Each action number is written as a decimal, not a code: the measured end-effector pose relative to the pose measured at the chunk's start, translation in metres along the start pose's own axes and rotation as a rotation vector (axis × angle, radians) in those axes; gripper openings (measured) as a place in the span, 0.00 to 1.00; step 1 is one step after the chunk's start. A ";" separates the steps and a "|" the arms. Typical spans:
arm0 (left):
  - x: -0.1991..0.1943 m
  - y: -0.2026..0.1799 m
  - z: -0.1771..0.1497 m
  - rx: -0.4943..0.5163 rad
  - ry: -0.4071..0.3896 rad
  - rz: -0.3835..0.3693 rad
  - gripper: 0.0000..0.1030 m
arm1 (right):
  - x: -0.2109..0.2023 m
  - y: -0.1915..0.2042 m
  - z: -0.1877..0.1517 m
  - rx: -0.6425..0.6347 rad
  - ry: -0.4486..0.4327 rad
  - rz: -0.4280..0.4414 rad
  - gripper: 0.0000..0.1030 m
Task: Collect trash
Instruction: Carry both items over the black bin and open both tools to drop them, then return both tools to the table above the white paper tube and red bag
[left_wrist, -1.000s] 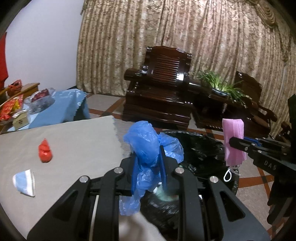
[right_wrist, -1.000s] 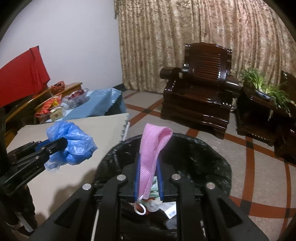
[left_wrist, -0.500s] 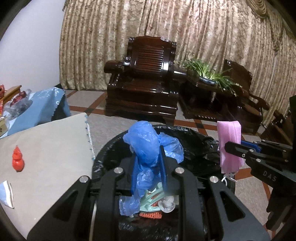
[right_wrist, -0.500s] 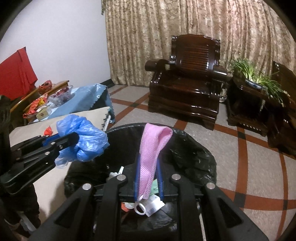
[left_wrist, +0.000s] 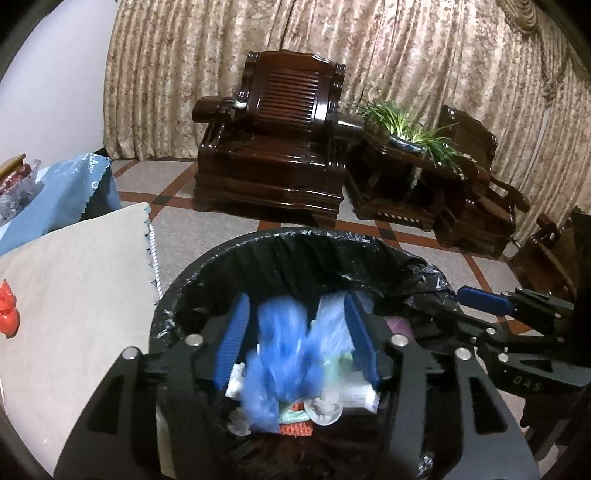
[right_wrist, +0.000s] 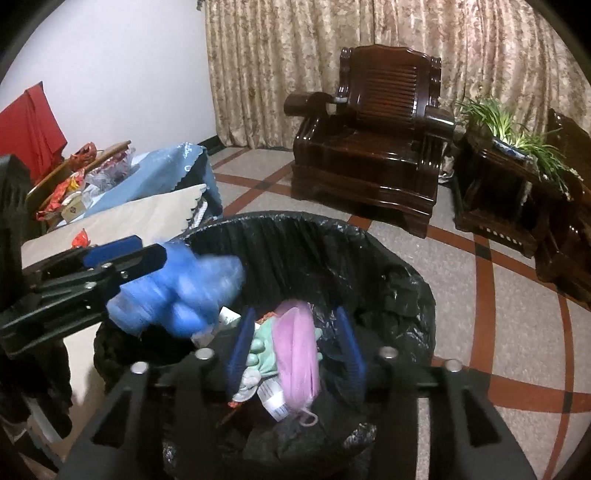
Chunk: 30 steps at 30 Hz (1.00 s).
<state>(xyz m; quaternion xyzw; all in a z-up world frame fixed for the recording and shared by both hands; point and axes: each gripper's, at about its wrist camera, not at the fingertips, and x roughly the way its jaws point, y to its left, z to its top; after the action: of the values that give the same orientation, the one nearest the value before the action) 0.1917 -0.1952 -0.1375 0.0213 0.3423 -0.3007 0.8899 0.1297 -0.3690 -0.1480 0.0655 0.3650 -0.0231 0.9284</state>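
A black-lined trash bin (left_wrist: 295, 251) (right_wrist: 332, 243) sits on the floor below both grippers, with several pieces of trash inside. My left gripper (left_wrist: 297, 343) is open over the bin; a crumpled blue plastic bag (left_wrist: 284, 354) (right_wrist: 184, 291) is blurred between its jaws, falling free. My right gripper (right_wrist: 295, 347) is open over the bin; a pink face mask (right_wrist: 295, 354) is blurred between its jaws, falling free. A red scrap (left_wrist: 7, 310) (right_wrist: 79, 238) lies on the beige-covered table (left_wrist: 74, 295).
The beige table edge (right_wrist: 155, 218) borders the bin on the left. A blue-covered table with clutter (right_wrist: 122, 177) stands behind it. Dark wooden armchair (left_wrist: 273, 155), side table with a plant (left_wrist: 413, 133) and tiled floor (right_wrist: 498, 295) lie beyond.
Both grippers have opened over the bin. The blue bag and the pink mask have left the jaws and are dropping into the bin. Both grippers have come lower and closer to the bin.
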 end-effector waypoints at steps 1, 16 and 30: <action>-0.001 0.002 0.000 -0.005 0.001 -0.003 0.60 | -0.002 0.001 -0.001 0.000 -0.004 -0.002 0.64; -0.086 0.057 -0.007 -0.079 -0.102 0.178 0.88 | -0.029 0.042 0.009 -0.025 -0.100 0.065 0.94; -0.166 0.134 -0.038 -0.162 -0.160 0.428 0.88 | -0.017 0.142 0.018 -0.133 -0.098 0.200 0.94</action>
<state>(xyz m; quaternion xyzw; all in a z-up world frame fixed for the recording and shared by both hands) 0.1454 0.0097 -0.0861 -0.0020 0.2815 -0.0778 0.9564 0.1423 -0.2313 -0.1083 0.0387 0.3116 0.0904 0.9451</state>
